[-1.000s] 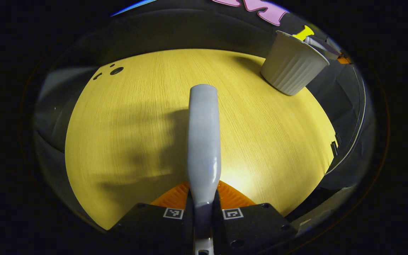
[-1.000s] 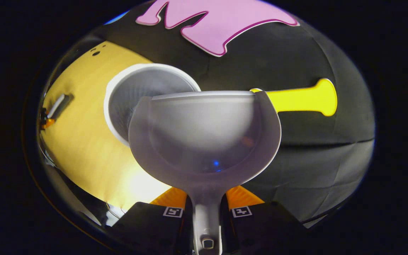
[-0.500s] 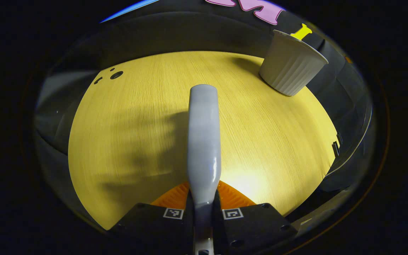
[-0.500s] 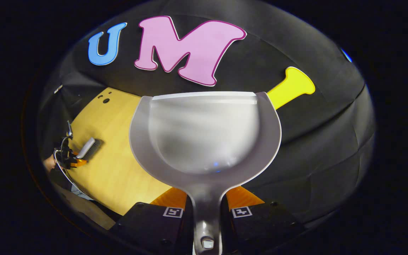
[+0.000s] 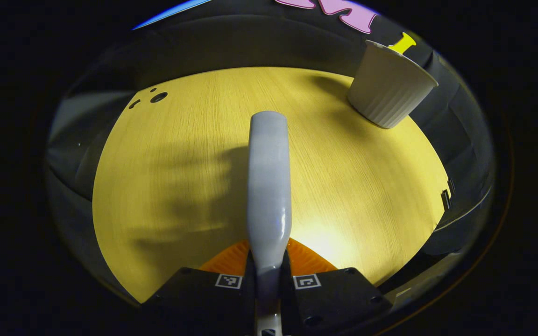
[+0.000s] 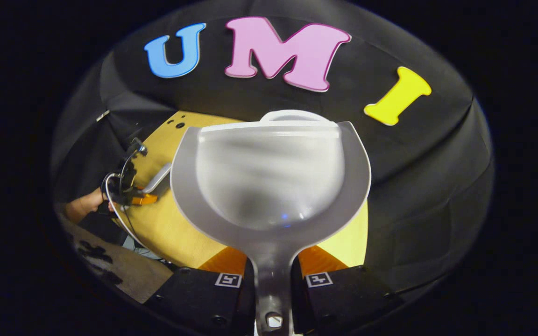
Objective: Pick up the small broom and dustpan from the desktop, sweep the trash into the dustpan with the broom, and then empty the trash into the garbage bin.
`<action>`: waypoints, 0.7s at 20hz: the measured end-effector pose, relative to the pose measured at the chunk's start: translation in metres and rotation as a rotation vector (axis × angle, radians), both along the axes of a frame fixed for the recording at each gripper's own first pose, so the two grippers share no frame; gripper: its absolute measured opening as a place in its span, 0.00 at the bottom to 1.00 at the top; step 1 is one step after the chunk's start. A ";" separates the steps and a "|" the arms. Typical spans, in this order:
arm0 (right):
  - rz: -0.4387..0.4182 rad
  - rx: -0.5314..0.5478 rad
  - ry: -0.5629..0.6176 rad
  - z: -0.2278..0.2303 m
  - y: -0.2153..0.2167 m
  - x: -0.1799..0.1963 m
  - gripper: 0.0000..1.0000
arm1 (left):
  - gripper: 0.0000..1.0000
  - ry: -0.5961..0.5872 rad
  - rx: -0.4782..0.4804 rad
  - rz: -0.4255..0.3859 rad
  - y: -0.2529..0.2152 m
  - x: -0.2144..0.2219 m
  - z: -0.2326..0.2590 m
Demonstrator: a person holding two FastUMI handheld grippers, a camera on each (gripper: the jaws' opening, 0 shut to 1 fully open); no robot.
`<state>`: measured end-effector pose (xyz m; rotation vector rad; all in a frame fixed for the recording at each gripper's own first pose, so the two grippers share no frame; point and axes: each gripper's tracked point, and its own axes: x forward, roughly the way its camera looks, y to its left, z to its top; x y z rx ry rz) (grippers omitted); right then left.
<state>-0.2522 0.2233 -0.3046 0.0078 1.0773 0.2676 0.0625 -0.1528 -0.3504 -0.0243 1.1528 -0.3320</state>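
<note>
Both grippers are clamped on tools. In the left gripper view, the left gripper [image 5: 269, 275] has its two fingers pressed against the sides of the small broom [image 5: 269, 186], whose pale grey back runs straight up the middle of the view, away from the camera; the bristles are hidden beneath it, so whether they touch the desktop [image 5: 353, 186] cannot be told. A dark shadow of the broom lies on the yellow wood-grain desktop to its left. Farther off, at the upper right of that view, the white ribbed garbage bin [image 5: 388, 88] stands on the desktop near its far edge, well apart from the broom, and a few small dark holes [image 5: 158, 97] mark the desktop at the upper left. In the right gripper view, the right gripper [image 6: 272, 280] grips the stem of the grey dustpan [image 6: 271, 177] between its fingers, the pan's scoop facing the camera with its flat lip at the top; the scoop looks bare, though its surface is blurred. Just behind the lip, a curved sliver of the bin's white rim [image 6: 290, 115] shows. To the left of the pan, over the desktop, the other gripper holds the broom, with a person's hand [image 6: 84, 205] behind it. Trailing cables hang beside that hand.
</note>
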 end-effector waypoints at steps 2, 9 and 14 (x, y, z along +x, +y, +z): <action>0.028 0.003 0.044 -0.020 0.018 -0.027 0.35 | 0.25 0.005 0.003 0.007 0.000 0.001 -0.001; 0.023 0.094 0.188 -0.110 0.091 -0.070 0.35 | 0.25 0.013 0.038 -0.007 0.001 0.002 -0.006; -0.045 0.115 0.236 -0.173 0.113 -0.049 0.35 | 0.25 0.014 0.063 -0.015 0.000 0.002 -0.005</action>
